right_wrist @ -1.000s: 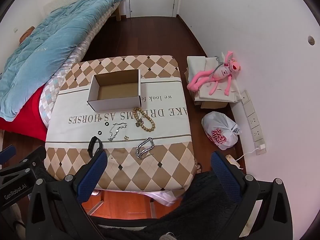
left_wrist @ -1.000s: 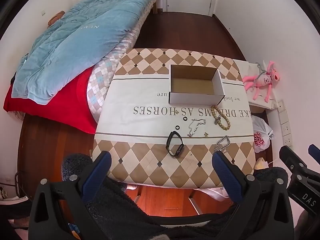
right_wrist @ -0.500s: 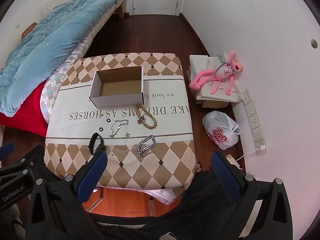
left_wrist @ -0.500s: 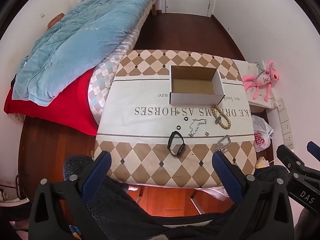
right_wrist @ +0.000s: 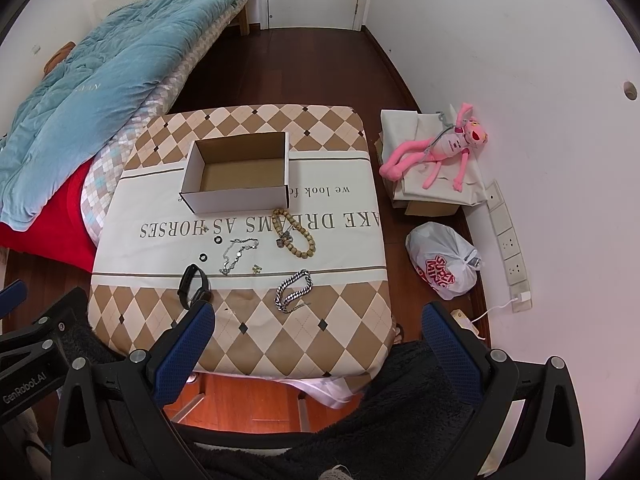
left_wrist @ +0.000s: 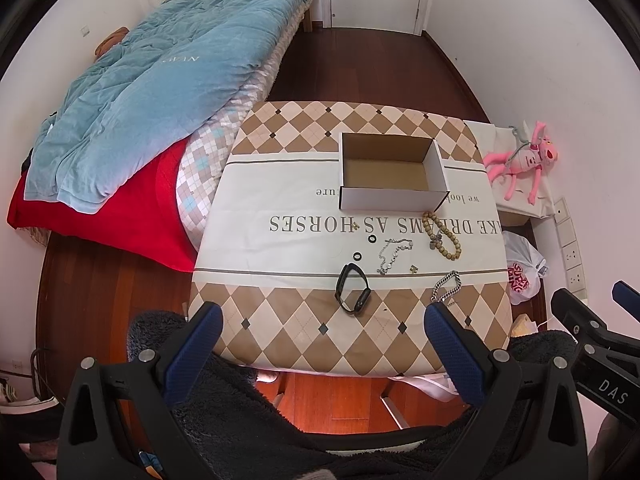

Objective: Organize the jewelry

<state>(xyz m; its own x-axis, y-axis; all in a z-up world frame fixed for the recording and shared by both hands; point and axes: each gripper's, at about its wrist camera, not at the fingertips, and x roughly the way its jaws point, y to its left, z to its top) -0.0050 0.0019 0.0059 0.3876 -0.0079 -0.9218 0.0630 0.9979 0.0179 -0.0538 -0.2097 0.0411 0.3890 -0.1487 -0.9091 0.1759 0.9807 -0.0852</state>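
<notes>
An empty cardboard box stands on a table with a checked cloth. In front of it lie a wooden bead bracelet, a thin silver chain, two small black rings, a small gold piece, a black watch band and a chunky silver bracelet. My left gripper and right gripper are both open and empty, held high above the table's near edge.
A bed with a blue quilt and red blanket lies left of the table. At the right wall sit a pink plush toy on a box, a white plastic bag and wall sockets. Dark fleece is below the grippers.
Both grippers have risen and pulled back a little, so the table looks slightly farther. Nothing on the table has moved.
</notes>
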